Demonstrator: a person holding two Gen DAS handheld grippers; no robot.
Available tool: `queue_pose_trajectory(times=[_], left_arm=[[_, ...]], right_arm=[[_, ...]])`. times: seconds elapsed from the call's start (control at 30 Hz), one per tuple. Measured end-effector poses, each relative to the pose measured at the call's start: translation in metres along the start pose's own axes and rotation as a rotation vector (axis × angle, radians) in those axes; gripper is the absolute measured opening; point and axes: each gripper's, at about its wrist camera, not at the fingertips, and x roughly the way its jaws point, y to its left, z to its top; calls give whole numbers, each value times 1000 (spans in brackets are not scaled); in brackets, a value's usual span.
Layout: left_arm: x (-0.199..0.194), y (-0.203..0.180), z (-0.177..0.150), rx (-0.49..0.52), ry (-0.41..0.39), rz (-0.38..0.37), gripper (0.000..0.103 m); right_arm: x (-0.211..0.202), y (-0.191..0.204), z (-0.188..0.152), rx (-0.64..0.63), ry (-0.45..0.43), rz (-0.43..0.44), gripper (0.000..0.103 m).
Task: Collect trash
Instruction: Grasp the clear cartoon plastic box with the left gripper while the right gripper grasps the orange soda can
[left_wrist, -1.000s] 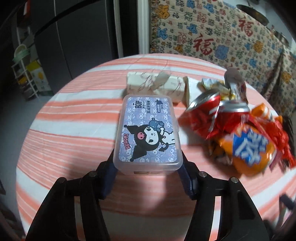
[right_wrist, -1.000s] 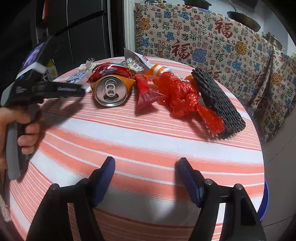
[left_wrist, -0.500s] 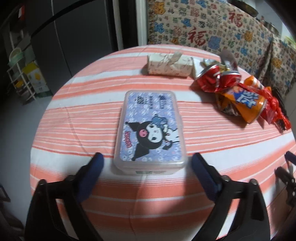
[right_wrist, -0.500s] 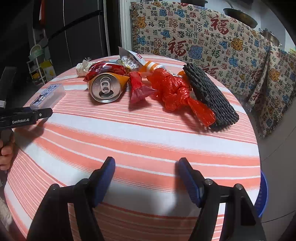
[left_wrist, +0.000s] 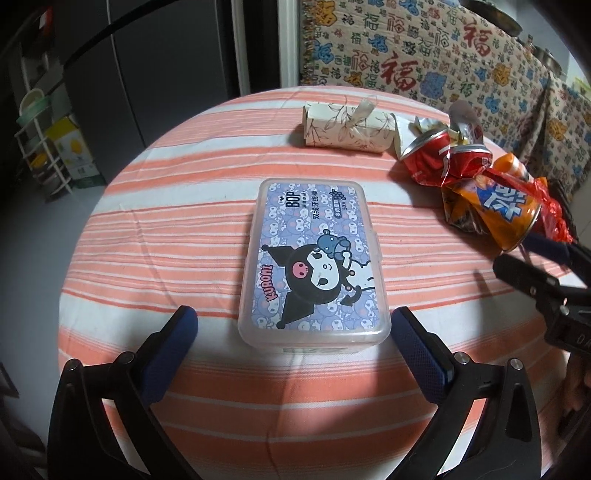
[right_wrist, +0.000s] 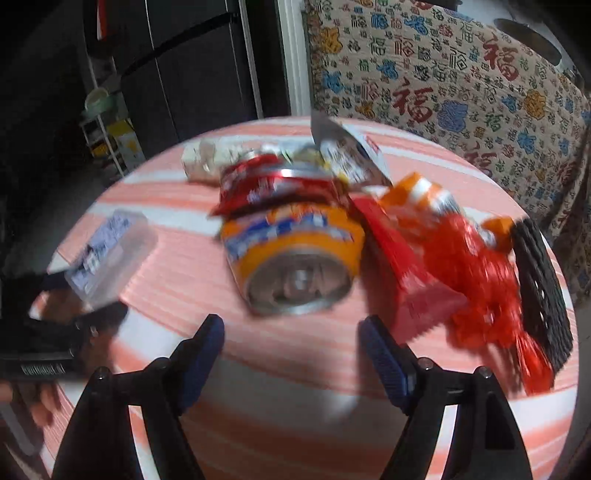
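A clear plastic box with a purple cartoon lid (left_wrist: 314, 258) lies flat on the striped table, just ahead of my open, empty left gripper (left_wrist: 293, 332). It also shows in the right wrist view (right_wrist: 110, 254). A trash heap sits to the right: an orange can (right_wrist: 295, 258), a crushed red can (left_wrist: 428, 162), a red plastic bag (right_wrist: 476, 280) and wrappers. My right gripper (right_wrist: 291, 336) is open and empty, just short of the orange can's end. The right wrist view is motion-blurred.
A floral paper box (left_wrist: 347, 127) lies at the table's far side. A black mesh piece (right_wrist: 539, 288) lies at the right edge. The round table (left_wrist: 184, 206) has an orange-and-white striped cloth. A patterned cloth (left_wrist: 424, 55) hangs behind, a shelf rack (left_wrist: 48, 147) stands far left.
My left gripper let go of the box, opened wide and stays just behind it. My right gripper moved forward toward the orange can.
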Motion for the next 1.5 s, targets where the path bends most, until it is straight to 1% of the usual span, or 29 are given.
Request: queue_pose_trajectory(times=[0.03, 0.1, 0.2, 0.23, 0.27, 0.3, 0.37, 0.4, 0.47, 0.5, 0.6, 0.73, 0.77, 0.83, 0.93, 1.03, 1.13, 1.33, 1.37, 1.4, 1.43, 1.47, 1.5], left_arm=[[0, 0, 0, -1, 0, -1, 103], [0, 0, 0, 0, 0, 0, 103], [0, -1, 0, 1, 1, 0, 103], [0, -1, 0, 1, 1, 0, 103], [-1, -1, 0, 4, 1, -2, 103], [-1, 0, 0, 8, 2, -6, 103], [-1, 0, -1, 18, 3, -14, 103], [-2, 1, -1, 22, 3, -16, 103], [-3, 1, -2, 24, 3, -16, 103], [-3, 1, -2, 23, 1, -11, 103], [-3, 1, -3, 24, 1, -13, 103], [-3, 3, -2, 33, 3, -26, 103], [-3, 3, -2, 34, 3, -27, 103], [-3, 3, -2, 35, 3, -26, 103], [-3, 3, -2, 35, 3, -27, 103], [-4, 3, -2, 37, 4, -28, 103], [-5, 4, -2, 28, -4, -31, 102], [-13, 5, 3, 32, -54, -48, 102], [-13, 5, 5, 30, -57, -46, 99], [-13, 6, 5, 24, -61, -48, 92], [-12, 8, 6, 20, -57, -57, 71], [-10, 9, 7, 15, -44, -80, 62], [-11, 10, 5, 10, -43, -88, 62]], right_arm=[[0, 2, 2, -10, -13, 1, 80], [1, 6, 7, -30, -43, -26, 80], [7, 7, 17, -9, -55, -58, 80], [10, 4, 19, 7, -50, -51, 78], [12, 1, 20, 34, -50, -30, 74], [11, -2, 20, 66, -56, -21, 74], [7, 0, 16, 71, -51, -23, 74], [3, 5, 10, 53, -43, -12, 74], [-7, 13, -4, 5, -26, 1, 73], [-17, 18, -16, -29, -31, -3, 72], [-33, 14, -38, -35, -11, -2, 72], [-42, 6, -41, 4, -23, -14, 72], [-40, 3, -40, 13, -8, -17, 75], [-36, 0, -42, 20, 26, -27, 75], [-39, -2, -47, 7, 35, -25, 76], [-43, -5, -47, 13, 26, -34, 76], [-44, -7, -41, 44, 0, -42, 79], [-42, 4, -20, 72, -53, -56, 81], [-41, 4, -17, 73, -55, -59, 81], [-38, 5, -13, 79, -54, -54, 80], [-37, 6, -13, 88, -54, -49, 75], [-36, 4, -12, 114, -59, -49, 69], [-35, 3, -12, 131, -51, -47, 69]])
